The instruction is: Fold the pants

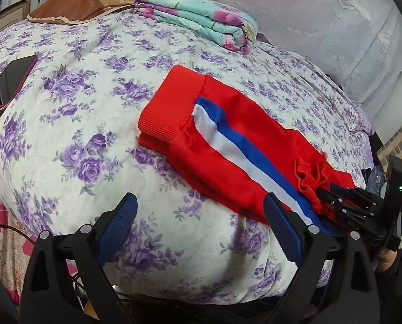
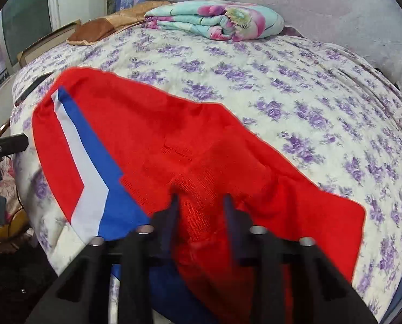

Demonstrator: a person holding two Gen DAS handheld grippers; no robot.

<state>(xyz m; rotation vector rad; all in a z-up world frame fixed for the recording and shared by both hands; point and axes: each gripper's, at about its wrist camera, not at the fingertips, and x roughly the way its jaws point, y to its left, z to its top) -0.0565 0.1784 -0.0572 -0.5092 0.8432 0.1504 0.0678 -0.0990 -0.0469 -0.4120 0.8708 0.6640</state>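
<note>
The right tool (image 2: 201,202) has its jaws pinched on a bunched fold of the red pants (image 2: 152,140), while the left tool (image 1: 198,218) gapes wide and empty over the bed (image 1: 79,124). The pants lie across the floral bedspread, cuffs toward ten o'clock from the right tool, a folded blanket (image 2: 217,20) at twelve.

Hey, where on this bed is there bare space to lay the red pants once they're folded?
Widest free patch: the floral bedspread between the red pants, the dark item at the left edge and the open left gripper. A narrower strip lies between pants and folded quilt. Crowded: the near right corner, where the right gripper bunches fabric.
</note>
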